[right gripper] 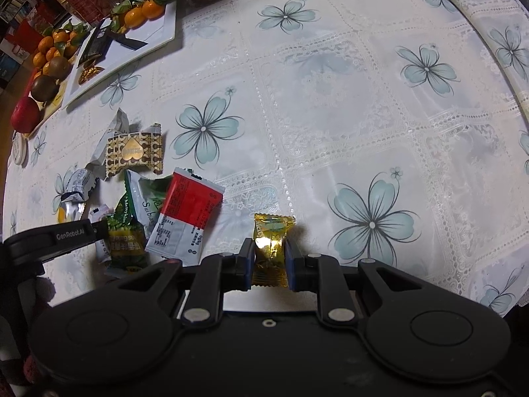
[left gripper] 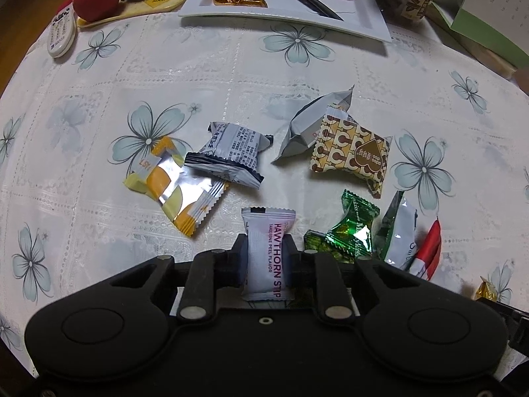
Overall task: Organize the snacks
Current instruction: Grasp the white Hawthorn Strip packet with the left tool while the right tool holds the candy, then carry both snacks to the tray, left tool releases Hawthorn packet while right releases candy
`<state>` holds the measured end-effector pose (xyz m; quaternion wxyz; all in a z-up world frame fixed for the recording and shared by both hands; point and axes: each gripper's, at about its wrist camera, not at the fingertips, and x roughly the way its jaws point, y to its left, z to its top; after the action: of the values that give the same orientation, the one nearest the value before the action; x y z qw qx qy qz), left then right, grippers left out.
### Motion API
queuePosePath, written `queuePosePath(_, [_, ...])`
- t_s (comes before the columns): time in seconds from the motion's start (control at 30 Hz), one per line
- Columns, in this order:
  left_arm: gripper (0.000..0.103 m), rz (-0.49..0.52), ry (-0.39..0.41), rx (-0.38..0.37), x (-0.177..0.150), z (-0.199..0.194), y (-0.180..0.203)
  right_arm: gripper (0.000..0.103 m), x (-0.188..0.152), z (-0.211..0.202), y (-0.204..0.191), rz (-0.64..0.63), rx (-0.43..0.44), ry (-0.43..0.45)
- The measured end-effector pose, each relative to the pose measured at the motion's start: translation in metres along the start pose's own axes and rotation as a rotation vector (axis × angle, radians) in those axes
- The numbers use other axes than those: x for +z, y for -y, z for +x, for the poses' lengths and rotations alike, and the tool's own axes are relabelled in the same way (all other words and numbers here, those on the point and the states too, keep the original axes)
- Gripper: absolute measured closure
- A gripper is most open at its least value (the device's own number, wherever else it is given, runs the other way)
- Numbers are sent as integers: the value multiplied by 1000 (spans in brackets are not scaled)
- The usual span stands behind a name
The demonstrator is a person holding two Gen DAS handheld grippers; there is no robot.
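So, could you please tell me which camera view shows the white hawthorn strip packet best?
The left wrist view: the hawthorn strip packet stands front and centre, clamped in the left tongs, its printed label readable. In the right wrist view only a small white corner shows beyond the left tongs' finger, label hidden.

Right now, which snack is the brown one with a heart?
On the flowered tablecloth, look in front of the white plate at the scattered snack pile. The brown patterned packet leans on a grey wrapper; only it has a gold heart.
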<state>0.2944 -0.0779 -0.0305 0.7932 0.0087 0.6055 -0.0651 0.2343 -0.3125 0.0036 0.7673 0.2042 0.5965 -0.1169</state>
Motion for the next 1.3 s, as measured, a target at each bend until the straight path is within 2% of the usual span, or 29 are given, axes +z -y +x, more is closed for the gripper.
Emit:
queuePosePath(0.23, [76, -13, 14, -20, -10, -25, -5, 82, 0, -21, -6, -32, 50, 61])
queuePosePath(0.4, [76, -11, 21, -35, -30, -47, -14, 82, -7, -37, -12, -66, 100, 105])
queuePosePath(0.6, [75, 9, 70, 5, -65, -69, -21, 82, -25, -49, -13, -77, 128, 111])
queuePosePath(0.8, [75, 9, 67, 16, -115, -76, -30, 82, -57, -59, -5, -78, 133, 105])
queuePosePath(1.0, [75, 69, 117, 110, -160, -85, -27, 82, -97, -66, 10, -46, 146, 82])
queuePosePath(1.3, [75, 88, 124, 37, -209, -98, -26, 82, -151, -81, 20, -36, 170, 108])
